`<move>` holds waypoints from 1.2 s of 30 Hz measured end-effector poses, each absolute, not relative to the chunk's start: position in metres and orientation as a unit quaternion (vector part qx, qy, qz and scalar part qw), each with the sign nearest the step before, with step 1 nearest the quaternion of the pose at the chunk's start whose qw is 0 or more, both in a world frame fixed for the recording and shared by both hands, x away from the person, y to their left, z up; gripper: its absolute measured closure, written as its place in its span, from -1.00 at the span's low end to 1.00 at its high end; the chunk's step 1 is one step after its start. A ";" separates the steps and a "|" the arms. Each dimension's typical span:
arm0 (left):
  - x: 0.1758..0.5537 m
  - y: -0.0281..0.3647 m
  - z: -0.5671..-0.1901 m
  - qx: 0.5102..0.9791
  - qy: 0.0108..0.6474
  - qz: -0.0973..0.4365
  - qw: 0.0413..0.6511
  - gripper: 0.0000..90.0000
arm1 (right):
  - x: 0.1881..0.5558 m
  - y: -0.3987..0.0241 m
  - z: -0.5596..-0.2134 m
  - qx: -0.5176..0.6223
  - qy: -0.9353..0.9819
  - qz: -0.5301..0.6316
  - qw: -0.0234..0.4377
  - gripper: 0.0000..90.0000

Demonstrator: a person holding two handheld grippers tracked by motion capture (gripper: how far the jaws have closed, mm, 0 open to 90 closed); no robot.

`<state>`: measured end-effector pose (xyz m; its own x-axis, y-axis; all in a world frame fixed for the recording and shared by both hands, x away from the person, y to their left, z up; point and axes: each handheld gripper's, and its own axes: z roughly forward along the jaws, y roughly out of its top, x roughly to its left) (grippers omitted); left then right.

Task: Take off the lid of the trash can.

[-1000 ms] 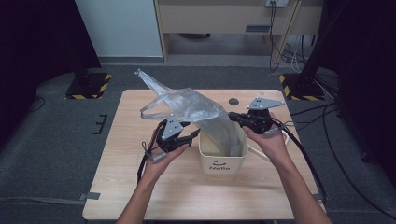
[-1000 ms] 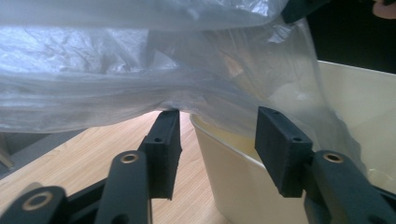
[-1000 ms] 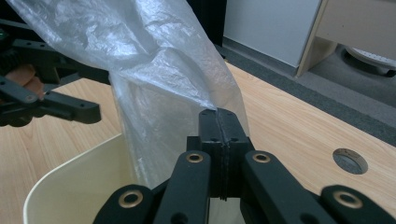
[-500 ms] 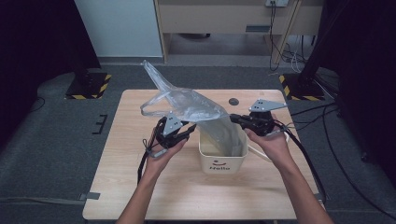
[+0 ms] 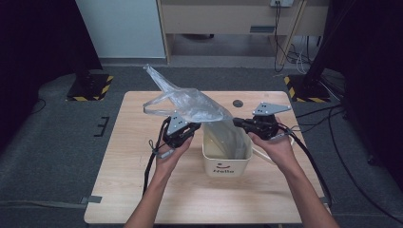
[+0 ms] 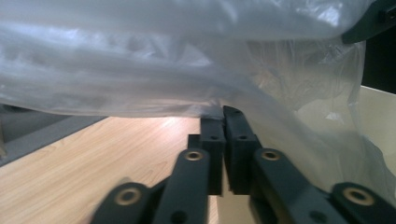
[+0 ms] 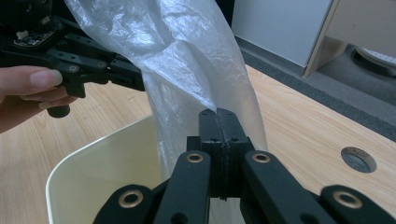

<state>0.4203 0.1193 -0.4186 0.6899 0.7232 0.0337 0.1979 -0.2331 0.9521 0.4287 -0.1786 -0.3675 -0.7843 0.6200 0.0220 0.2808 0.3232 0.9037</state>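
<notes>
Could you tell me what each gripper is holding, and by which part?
Both hold the clear plastic bag lining the cream bin: left gripper and right gripper each pinch its film at opposite sides above the rim.

Two grippers hold a clear plastic bag over a small bin

On the wooden table [image 5: 142, 190] stands a cream bin [image 5: 227, 164] near the middle. The plastic bag [image 5: 190, 104] hangs partly into it and trails up to the far left. The left gripper [image 5: 190, 129], just left of the bin, has just closed its jaws on the bag's edge; the right gripper [image 5: 236, 122], at the bin's far right rim, pinches the other side.
</notes>
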 end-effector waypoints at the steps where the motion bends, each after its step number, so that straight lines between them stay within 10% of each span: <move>1: 0.420 0.120 -0.418 0.746 0.312 0.245 0.535 1.00 | 0.429 -0.180 -0.367 0.284 0.794 0.511 0.167 1.00; 36: 0.400 0.138 -0.405 0.774 0.296 0.264 0.494 1.00 | 0.447 -0.217 -0.392 0.355 0.777 0.490 0.174 1.00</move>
<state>0.4000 0.1384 -0.4048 0.6855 0.7189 0.1153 0.1972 -0.3358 0.9210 0.4469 -0.2174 -0.3919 -0.6874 0.7220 0.0785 0.3818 0.2673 0.8848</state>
